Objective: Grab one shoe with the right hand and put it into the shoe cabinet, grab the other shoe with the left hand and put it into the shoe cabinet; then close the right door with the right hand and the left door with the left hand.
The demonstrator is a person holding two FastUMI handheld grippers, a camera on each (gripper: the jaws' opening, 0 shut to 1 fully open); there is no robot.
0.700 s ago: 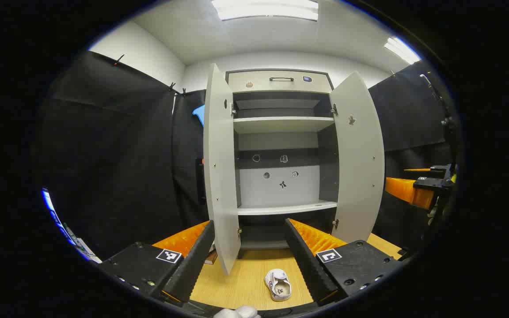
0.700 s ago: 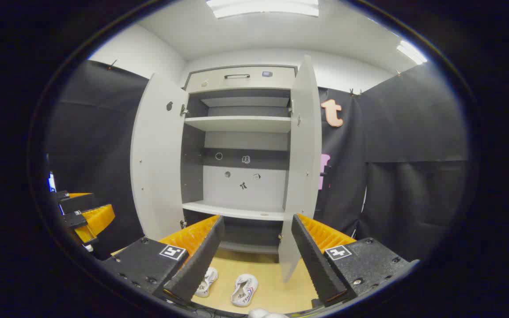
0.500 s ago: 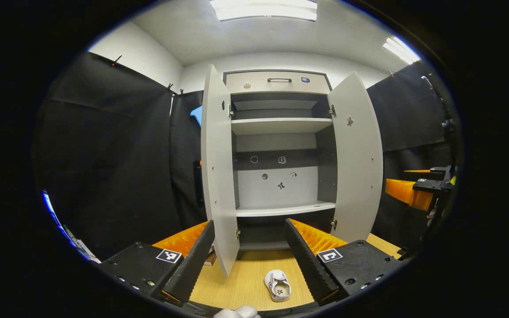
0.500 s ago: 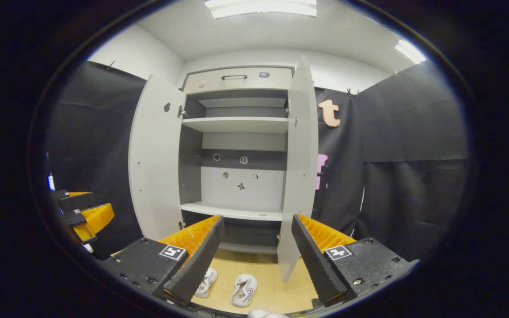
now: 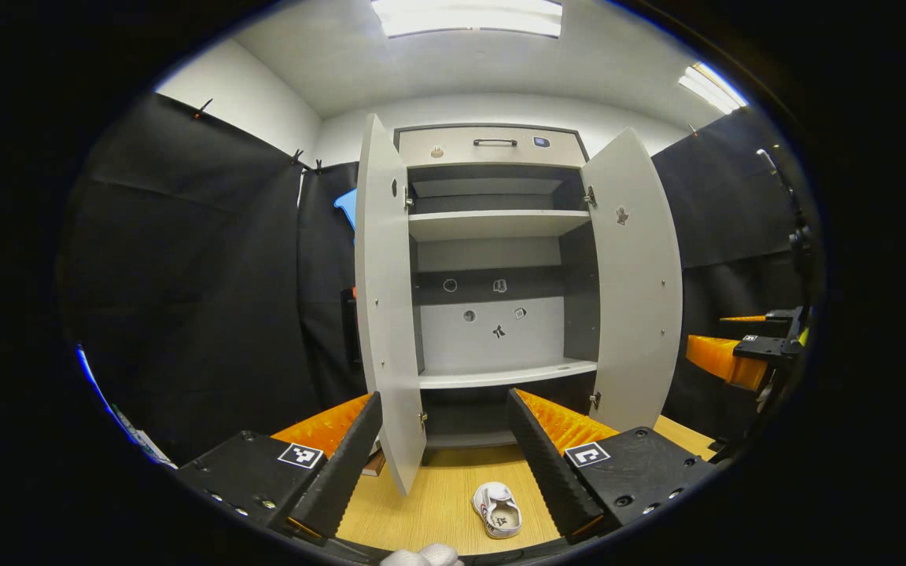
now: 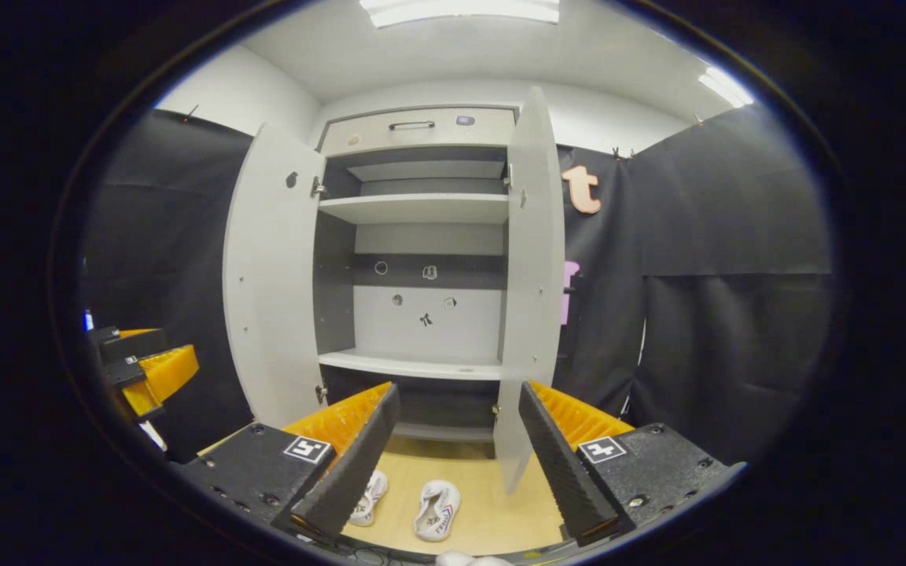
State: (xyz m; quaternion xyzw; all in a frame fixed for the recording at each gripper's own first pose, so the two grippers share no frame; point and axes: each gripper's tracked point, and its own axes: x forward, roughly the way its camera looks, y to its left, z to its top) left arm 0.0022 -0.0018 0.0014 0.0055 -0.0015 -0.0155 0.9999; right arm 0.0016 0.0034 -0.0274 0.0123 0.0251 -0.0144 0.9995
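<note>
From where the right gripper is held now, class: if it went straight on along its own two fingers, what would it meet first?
Probably the cabinet's open right door: its edge stands between the right gripper's open fingers, nearer than the shelves. Both shoes lie lower, on the wooden floor. Depth is hard to judge.
</note>
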